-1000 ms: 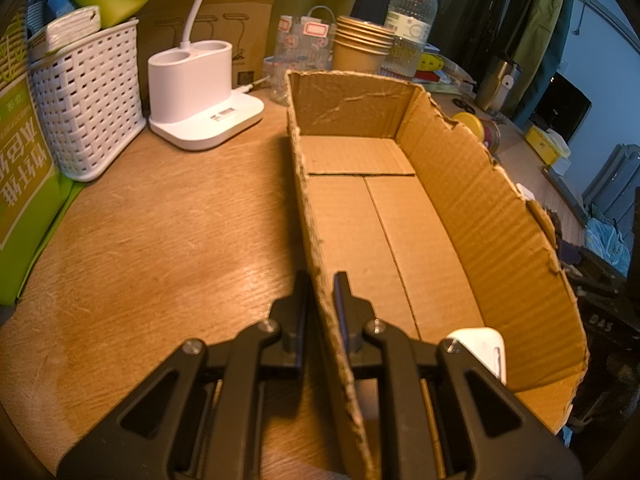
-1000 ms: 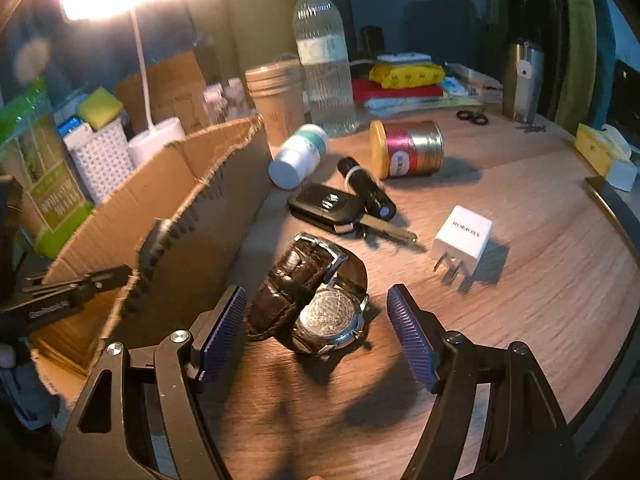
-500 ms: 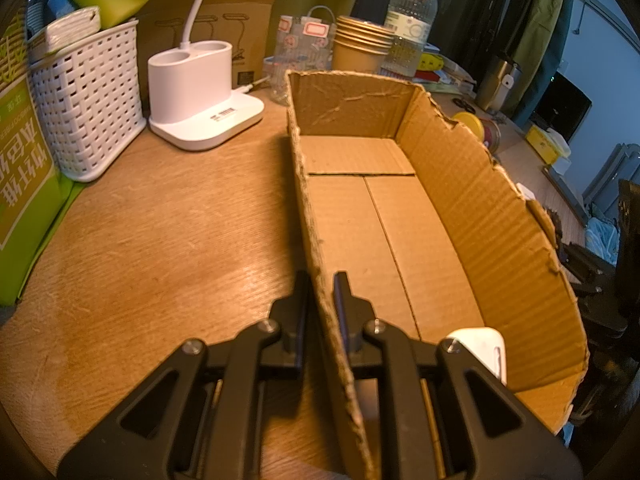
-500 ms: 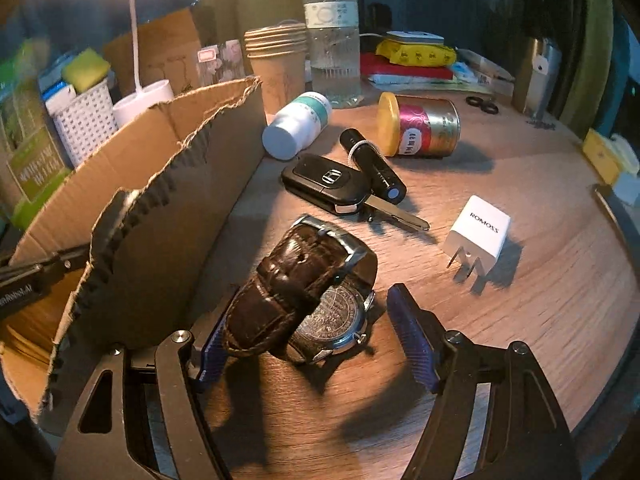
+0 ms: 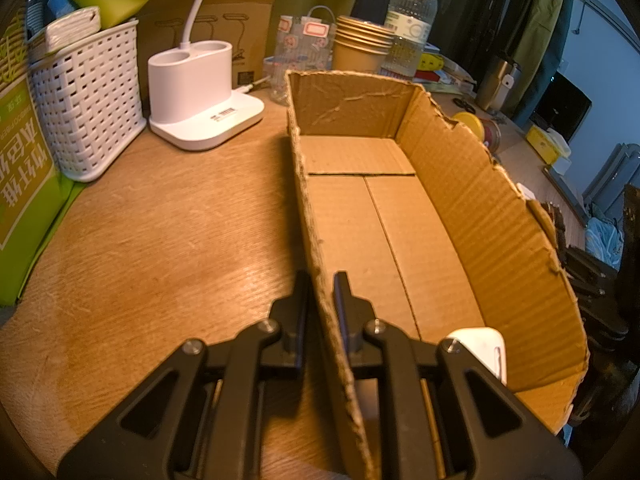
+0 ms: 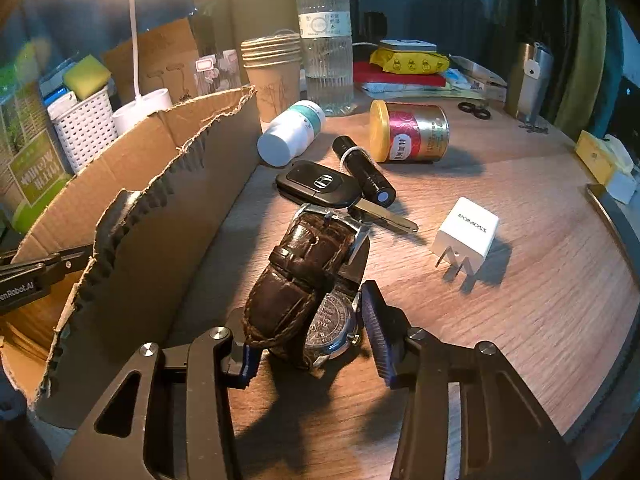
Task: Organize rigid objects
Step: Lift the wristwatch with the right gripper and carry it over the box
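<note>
A torn cardboard box lies on the wooden table, with a white object in its near corner. My left gripper is shut on the box's left wall. In the right wrist view, a brown leather-strap watch stands tilted beside the box. My right gripper is closing on it, with both blue pads touching its sides. Beyond the watch lie a car key, a black cylinder, a white charger, a pill bottle and a tin.
A white basket and a white lamp base stand left of the box. Stacked paper cups and a water bottle stand behind it. More clutter lines the table's far edge.
The right jaws have narrowed from wide open onto the watch, which was pushed from lying flat to standing up. The left gripper and the box stayed still.
</note>
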Tool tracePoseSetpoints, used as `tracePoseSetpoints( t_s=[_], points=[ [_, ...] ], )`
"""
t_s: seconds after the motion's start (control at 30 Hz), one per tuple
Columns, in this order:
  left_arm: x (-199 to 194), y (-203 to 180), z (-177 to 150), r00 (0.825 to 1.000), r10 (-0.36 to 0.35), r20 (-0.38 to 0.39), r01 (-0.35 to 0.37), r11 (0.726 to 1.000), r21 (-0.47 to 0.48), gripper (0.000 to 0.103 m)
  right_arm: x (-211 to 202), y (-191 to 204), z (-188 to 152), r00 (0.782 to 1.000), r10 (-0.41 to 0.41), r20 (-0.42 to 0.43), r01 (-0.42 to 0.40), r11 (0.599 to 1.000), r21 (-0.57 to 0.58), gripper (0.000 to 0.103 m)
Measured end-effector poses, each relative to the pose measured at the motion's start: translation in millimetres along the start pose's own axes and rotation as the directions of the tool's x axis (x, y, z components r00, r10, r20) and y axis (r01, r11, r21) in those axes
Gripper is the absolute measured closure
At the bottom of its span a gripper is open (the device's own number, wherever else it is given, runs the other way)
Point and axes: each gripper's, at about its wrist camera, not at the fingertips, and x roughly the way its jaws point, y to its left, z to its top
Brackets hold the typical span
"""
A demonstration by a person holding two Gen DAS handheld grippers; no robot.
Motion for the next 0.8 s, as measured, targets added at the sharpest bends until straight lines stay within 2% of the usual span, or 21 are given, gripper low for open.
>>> tracePoseSetpoints(
  t_s=[0.2,0.8],
  points=[
    [0,0,0,1.0,0.0,0.0,0.0,1.0,0.0,0.09,-7,1,1,1.0,0.006,0.018,-0.006,1.0,0.001,0.064],
    [0,0,0,1.0,0.0,0.0,0.0,1.0,0.0,0.09,-45,8,14,0.994,0.018,0.112,-0.017,1.0,-0.015,0.065]
  ],
)
